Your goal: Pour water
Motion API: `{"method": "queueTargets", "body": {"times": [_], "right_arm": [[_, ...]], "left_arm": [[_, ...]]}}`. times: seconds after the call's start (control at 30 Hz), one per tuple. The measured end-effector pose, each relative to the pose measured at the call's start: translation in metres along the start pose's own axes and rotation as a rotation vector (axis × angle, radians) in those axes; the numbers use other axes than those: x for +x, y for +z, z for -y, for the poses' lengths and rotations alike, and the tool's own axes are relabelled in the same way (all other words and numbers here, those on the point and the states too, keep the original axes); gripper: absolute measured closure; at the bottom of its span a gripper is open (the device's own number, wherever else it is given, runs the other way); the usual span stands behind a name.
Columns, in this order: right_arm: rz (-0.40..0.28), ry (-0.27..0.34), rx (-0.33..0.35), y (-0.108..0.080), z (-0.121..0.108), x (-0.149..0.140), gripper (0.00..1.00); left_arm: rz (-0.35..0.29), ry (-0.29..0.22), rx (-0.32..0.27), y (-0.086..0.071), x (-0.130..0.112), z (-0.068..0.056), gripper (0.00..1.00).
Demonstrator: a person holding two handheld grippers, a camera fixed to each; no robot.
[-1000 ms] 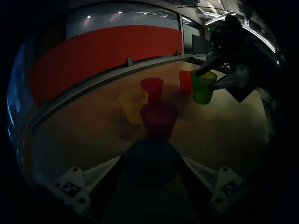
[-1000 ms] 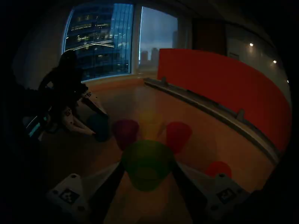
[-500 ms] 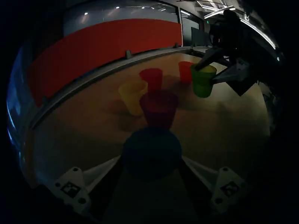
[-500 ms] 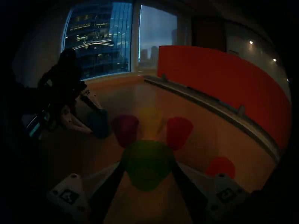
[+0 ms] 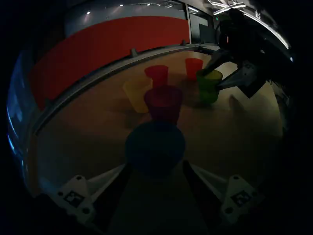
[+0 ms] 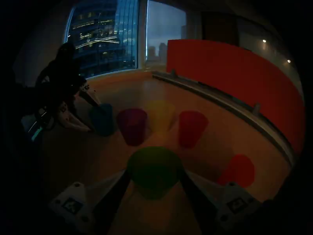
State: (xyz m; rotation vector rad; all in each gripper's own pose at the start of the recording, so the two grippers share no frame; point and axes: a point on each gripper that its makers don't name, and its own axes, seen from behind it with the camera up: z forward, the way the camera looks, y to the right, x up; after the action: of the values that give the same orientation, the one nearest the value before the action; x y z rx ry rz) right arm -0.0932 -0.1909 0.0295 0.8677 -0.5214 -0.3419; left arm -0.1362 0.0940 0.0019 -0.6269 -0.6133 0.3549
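Note:
A dark blue cup (image 5: 155,147) stands upright between my left gripper's (image 5: 155,165) fingers, which are shut on it. My right gripper (image 6: 154,175) is shut on a green cup (image 6: 154,170), also upright. In the left gripper view that green cup (image 5: 208,86) hangs at the far right in the right gripper (image 5: 218,75), low over the table. In the right gripper view the blue cup (image 6: 101,119) shows at left in the left gripper (image 6: 95,116). Between them stand a purple cup (image 5: 163,103), a yellow cup (image 5: 137,94) and a red cup (image 5: 157,75). Whether any cup holds water is hidden.
An orange-red cup (image 5: 193,68) stands apart near the far rail (image 5: 117,66). A red partition (image 6: 234,74) runs behind the wooden table (image 6: 219,113). Large windows (image 6: 105,35) lie beyond. A person's dark figure (image 6: 58,78) is behind the left gripper. The room is dim.
The standing cups have slid upward in both views and show more from above. The green cup has sunk closer to the table beside the orange-red cup. Both grips are unchanged.

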Motion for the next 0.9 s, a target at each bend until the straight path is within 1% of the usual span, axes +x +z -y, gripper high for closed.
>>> {"method": "queueTargets", "body": {"times": [0.3,0.67,0.9], "right_arm": [[0.013,0.000,0.001,0.0025,0.0025,-0.0058,0.00],[0.013,0.012,-0.006,0.0012,0.0017,-0.0086,0.00],[0.012,0.013,-0.025,-0.0008,-0.0003,-0.0096,0.00]], "left_arm": [[-0.002,-0.005,0.014,-0.0054,-0.0028,0.0023,0.06],[-0.005,-0.002,0.019,-0.0070,-0.0032,0.0005,0.06],[-0.005,-0.011,0.027,-0.0093,-0.0045,0.0025,0.05]]}}
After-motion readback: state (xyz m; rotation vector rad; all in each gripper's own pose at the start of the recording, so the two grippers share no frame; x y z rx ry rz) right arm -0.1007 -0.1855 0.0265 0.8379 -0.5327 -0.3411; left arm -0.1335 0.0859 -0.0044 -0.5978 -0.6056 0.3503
